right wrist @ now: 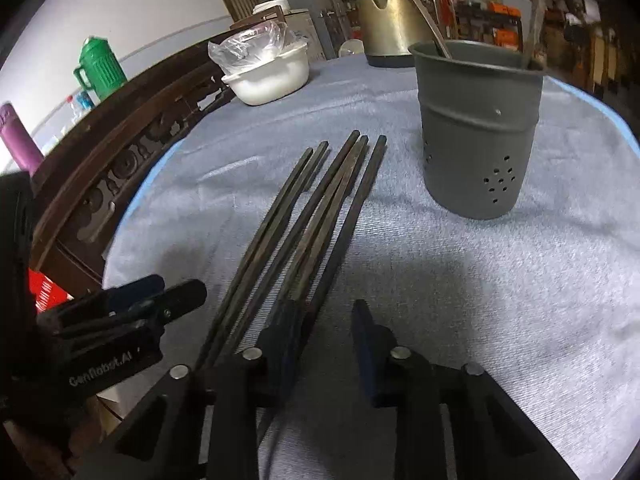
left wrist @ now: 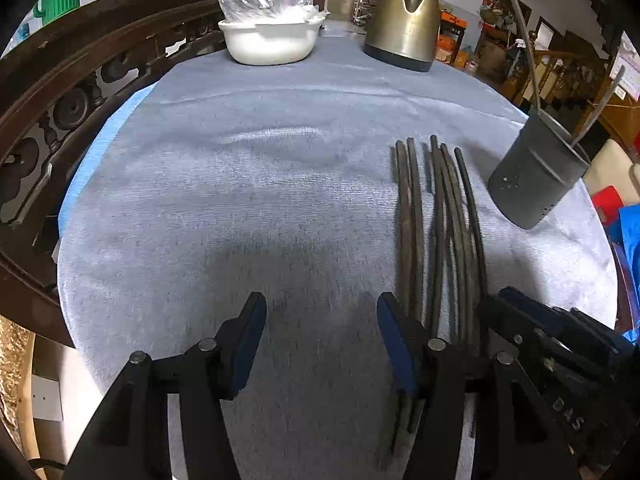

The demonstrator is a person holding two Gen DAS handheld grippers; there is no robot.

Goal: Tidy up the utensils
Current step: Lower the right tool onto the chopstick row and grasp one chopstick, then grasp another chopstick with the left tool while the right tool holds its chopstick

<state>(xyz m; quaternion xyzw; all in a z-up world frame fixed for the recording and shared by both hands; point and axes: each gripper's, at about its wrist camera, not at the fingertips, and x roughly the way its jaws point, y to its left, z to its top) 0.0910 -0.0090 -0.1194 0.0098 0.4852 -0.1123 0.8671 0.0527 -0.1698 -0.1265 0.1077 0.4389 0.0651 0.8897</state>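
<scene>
Both grippers hovering over the chopstick pile, nothing grabbed yet

Chopsticks [right wrist: 304, 216] lie loose mid-table, just beside the grey holder [right wrist: 478, 132] near the right edge. Left gripper [left wrist: 322, 344] is spread over bare cloth; right gripper [right wrist: 322, 340] is spread too, one finger over the sticks. A pinch now could scatter them, since they're fanned out.

A home dining room; kettle [left wrist: 404, 20], carved chair [left wrist: 60, 92], cluttered shelves [left wrist: 500, 40].
</scene>
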